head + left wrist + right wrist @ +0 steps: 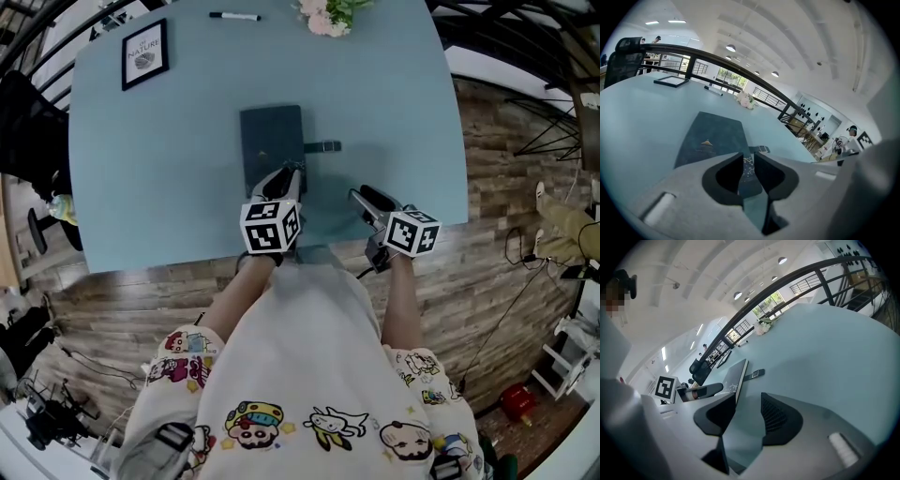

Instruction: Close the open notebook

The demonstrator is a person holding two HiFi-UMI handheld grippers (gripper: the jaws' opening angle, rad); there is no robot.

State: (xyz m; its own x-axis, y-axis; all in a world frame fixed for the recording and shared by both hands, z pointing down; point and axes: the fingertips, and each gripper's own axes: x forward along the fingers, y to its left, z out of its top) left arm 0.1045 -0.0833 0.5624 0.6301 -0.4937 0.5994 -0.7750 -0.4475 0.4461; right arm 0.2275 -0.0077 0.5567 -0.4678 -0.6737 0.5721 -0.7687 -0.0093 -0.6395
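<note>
Lap: printed dress (300, 375), frame bottom.
Table (169, 169): teal; near edge close to both grippers.
Notebook (270, 141): dark blue, frame centre, looks already closed.
Left gripper (289, 178): clamped on notebook's near edge.
Right gripper (366, 199): jaws apart, empty, right of it.
Risk: pulling while clamped likely drags notebook off that edge.
Room: bare tabletop left, right, beyond.

Pale blue table (141, 178) — wood-plank floor (502, 164), black railing (691, 58), round ceiling lights (731, 48).
</note>
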